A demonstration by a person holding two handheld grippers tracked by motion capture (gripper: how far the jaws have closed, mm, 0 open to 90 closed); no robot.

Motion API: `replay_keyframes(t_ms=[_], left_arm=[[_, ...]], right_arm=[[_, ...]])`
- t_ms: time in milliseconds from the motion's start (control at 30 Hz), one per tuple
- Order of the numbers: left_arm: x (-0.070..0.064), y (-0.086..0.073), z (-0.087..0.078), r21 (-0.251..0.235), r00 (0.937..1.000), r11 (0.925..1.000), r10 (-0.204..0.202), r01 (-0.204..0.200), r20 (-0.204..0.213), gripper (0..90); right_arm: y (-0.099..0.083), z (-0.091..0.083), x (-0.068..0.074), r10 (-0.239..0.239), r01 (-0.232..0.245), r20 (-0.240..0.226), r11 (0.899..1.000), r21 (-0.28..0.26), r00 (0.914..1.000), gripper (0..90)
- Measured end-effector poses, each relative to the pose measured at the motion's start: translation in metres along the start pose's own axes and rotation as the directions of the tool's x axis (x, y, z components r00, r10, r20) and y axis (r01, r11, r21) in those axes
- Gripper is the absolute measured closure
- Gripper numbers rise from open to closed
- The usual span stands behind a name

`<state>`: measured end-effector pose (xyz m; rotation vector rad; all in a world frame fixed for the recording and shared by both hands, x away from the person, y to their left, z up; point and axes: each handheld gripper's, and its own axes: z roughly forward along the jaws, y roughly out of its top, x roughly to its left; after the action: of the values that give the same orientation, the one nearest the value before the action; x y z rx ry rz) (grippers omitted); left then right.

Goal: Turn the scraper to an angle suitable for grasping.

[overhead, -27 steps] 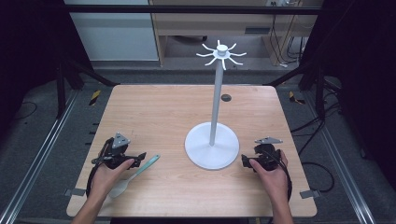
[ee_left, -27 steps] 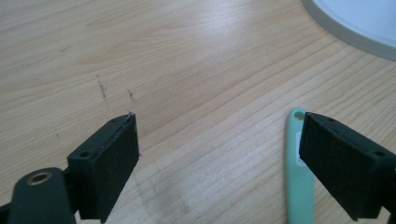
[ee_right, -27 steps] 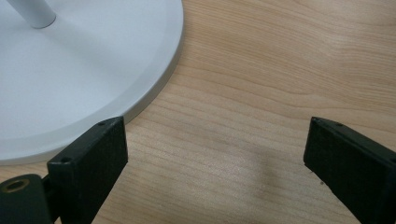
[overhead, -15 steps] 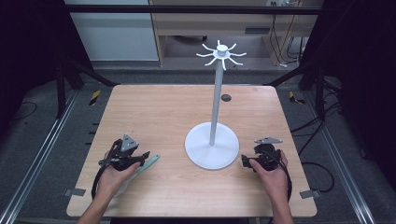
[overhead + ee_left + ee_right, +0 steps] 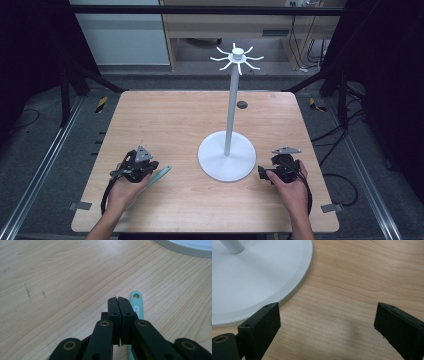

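A teal flat handle (image 5: 138, 307) with a hole at its end lies on the wooden table (image 5: 175, 120), just right of my left gripper's tips. My left gripper (image 5: 117, 300) is shut, jaws pressed together with nothing between them; in the high view the left gripper (image 5: 151, 166) sits at the front left, over the near part of the teal handle (image 5: 160, 175). My right gripper (image 5: 328, 315) stands open over bare wood at the edge of the white stand's round base (image 5: 249, 282). In the high view the right gripper (image 5: 262, 173) is beside that base (image 5: 226, 162).
The white stand's pole (image 5: 231, 110) rises from the base to a ring of hooks (image 5: 237, 56) at the top. A small dark hole (image 5: 242, 104) marks the table behind the pole. Metal rails run along both table sides.
My left gripper has slid a little to the right over the teal handle, so less of the handle shows. The right gripper has stayed where it was.
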<state>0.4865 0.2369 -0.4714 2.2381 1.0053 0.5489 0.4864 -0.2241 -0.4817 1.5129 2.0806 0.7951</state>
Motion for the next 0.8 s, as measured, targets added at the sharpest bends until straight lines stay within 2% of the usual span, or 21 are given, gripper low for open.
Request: replay_keyframes(t_ms=[267, 433, 567, 800], left_arm=[[0.001, -0.001, 0.004, 0.027, 1.0, 0.9996, -0.009, 0.008, 0.002, 90.0], [0.001, -0.001, 0.006, 0.044, 0.9997, 0.9989, -0.014, 0.013, 0.022, 90.0], [-0.003, -0.001, 0.011, 0.063, 0.9994, 0.998, -0.003, 0.001, 0.036, 90.0], [-0.005, -0.001, 0.016, 0.074, 0.9994, 0.9972, 0.006, -0.009, 0.035, 90.0]], right_arm=[[0.0, 0.0, 0.0, 0.004, -0.004, 0.002, 1.0, 0.005, 1.0, 7.3], [0.0, 0.001, 0.001, 0.002, -0.002, 0.001, 1.0, 0.005, 1.0, 7.3], [0.0, 0.001, 0.001, 0.002, -0.002, 0.001, 1.0, 0.005, 1.0, 7.4], [0.0, 0.001, 0.001, 0.002, -0.002, 0.0, 1.0, 0.006, 1.0, 7.3]])
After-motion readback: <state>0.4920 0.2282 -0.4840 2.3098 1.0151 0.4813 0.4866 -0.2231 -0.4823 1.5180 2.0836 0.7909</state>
